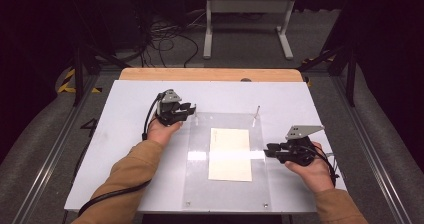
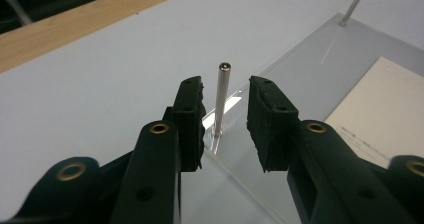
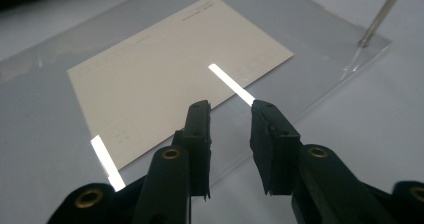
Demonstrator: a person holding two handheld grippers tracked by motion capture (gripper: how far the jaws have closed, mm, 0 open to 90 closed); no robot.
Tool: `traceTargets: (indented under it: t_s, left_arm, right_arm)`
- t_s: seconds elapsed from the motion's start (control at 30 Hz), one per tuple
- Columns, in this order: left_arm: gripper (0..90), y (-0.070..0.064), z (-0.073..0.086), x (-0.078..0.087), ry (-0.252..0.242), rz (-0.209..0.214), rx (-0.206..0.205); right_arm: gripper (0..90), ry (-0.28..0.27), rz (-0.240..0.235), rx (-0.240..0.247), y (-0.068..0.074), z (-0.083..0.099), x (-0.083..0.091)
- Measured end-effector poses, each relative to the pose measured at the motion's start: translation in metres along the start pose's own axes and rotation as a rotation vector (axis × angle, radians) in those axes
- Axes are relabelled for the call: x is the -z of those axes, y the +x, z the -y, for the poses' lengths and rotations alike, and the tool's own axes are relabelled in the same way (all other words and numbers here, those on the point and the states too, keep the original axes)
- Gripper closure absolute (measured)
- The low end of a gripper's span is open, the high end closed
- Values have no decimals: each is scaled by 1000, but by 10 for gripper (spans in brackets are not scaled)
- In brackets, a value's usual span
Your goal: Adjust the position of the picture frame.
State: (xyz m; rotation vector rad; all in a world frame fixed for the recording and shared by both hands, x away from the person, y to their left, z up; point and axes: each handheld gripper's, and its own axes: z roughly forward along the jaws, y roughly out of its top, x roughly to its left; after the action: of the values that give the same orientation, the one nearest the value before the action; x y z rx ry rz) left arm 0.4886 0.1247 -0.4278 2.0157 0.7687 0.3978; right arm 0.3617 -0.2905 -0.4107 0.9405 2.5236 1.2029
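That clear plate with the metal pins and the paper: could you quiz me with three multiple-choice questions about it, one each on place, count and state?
1. Where is the cream sheet?
A. on the clear plate
B. on the wooden edge
C. on the floor
2. How many upright metal pins stand at the plate's far corners?
A. none
B. two
C. five
3. How do the left gripper's jaws stand?
A. shut on the sheet
B. open around a pin
C. shut, empty

Answers: 1 A, it lies mid-plate; 2 B, one per far corner; 3 B, gaps show either side.
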Motion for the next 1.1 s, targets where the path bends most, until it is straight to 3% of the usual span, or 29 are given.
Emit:
traceTargets:
  t_s: [0.27,0.43,0.5,0.6,0.7,0.77,0.83,0.93,1.1]
  left_arm:
    - [616,-5,20,33,-31,6,16]
    - [615,-9,31,44,-32,14,10]
    - [615,-10,33,46,-32,16,7]
    - [613,-14,36,51,-34,26,11]
    - [604,-18,40,56,-28,33,-3]
    - [597,-19,42,58,-29,26,-12]
    - [596,-19,45,59,-25,35,-5]
    - [595,-17,48,62,-26,33,6]
    - [595,-17,50,64,-28,36,11]
  right_arm:
    - [627,-83,123,25,-37,-17,-7]
    - [758,-24,184,-10,-61,-20,-19]
    - [741,-25,194,-17,-66,-21,-24]
    - [629,-69,232,-20,-78,-33,-36]
    - [616,-103,217,42,-85,-45,-48]
    - [627,-96,212,96,-87,-51,-57]
    - [667,-90,197,118,-90,-54,-63]
    - [839,-56,171,110,-98,-56,-71]
    - [851,-63,130,90,-103,-58,-75]
